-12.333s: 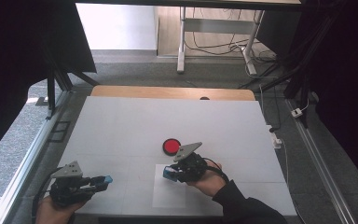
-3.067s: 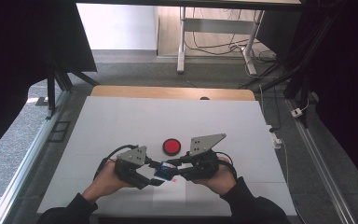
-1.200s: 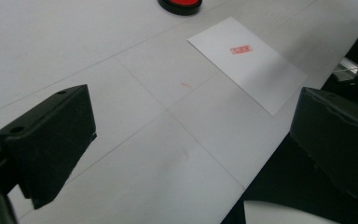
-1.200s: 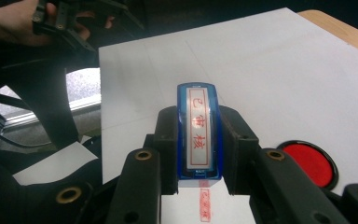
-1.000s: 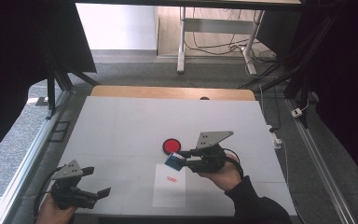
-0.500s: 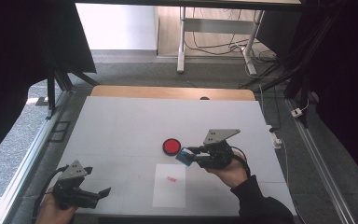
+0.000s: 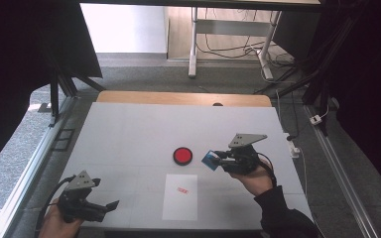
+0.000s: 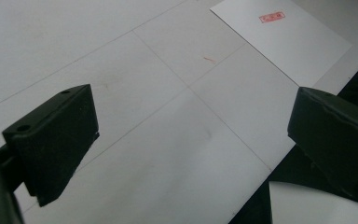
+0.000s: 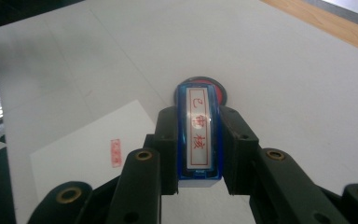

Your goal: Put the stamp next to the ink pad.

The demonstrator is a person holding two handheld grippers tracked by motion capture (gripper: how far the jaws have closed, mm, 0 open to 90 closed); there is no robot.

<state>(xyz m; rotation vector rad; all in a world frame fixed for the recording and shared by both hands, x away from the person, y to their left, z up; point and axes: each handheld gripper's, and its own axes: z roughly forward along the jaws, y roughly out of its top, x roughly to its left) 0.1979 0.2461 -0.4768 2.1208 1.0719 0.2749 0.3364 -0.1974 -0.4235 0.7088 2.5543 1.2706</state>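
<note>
At the left near corner of the counter (image 7: 129,124), the left gripper (image 7: 110,205) is being held low with its jaws standing wide and nothing between them; in the left gripper view bare counter lies between them. It is probably best kept parked there, well apart from the work. Near the middle, the sheet of paper (image 7: 180,203) is lying flat and already bears a small red imprint (image 7: 182,190). Beyond it the red ink pad (image 7: 182,155) is sitting on the counter. Just to the pad's right, the blue stamp (image 9: 199,135) is being gripped between the narrowed jaws of the right gripper (image 7: 217,159), above the counter. Judging by this, the stamp is being carried toward the pad; its face should be brought down flat and centred on the pad, and pressed lightly so that the stamp is not being twisted in the grip.
</note>
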